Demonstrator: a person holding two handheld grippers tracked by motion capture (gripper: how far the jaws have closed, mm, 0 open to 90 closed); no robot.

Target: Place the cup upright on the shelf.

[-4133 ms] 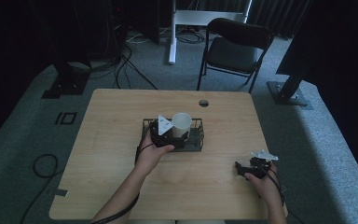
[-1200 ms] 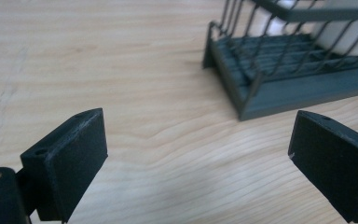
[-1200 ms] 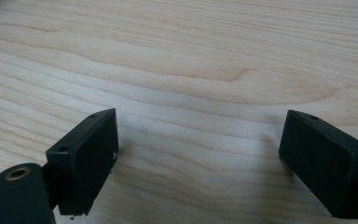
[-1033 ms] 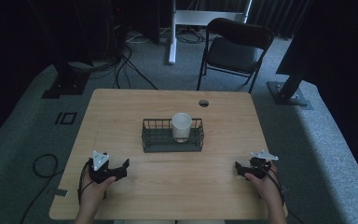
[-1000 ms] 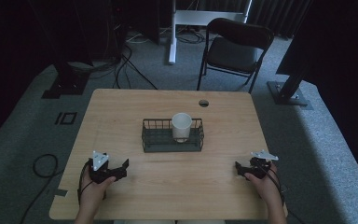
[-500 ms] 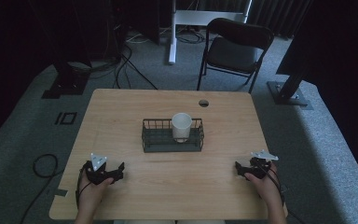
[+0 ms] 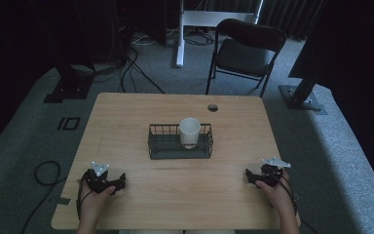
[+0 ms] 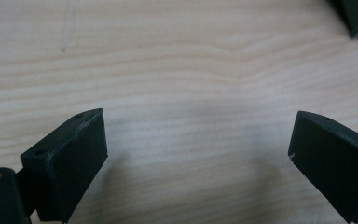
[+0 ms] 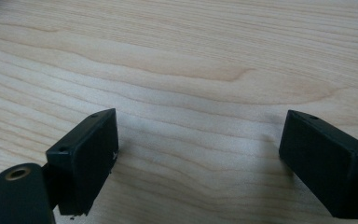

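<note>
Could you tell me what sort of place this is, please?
Probably a lab or studio set up for recording: a lone wooden table on grey carpet, black curtains around it, cables on the floor, and a folding chair behind.

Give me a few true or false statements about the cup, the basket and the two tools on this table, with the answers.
1. The white cup stands upright inside the wire basket. True.
2. The left tool is clamped on the cup. False: it rests open near the table's front left edge, holding nothing.
3. The right tool has its jaws apart. True.
4. The cup sits at the basket's left end. False: it is in the right half.
5. A dark chair stands beyond the table. True.
</note>
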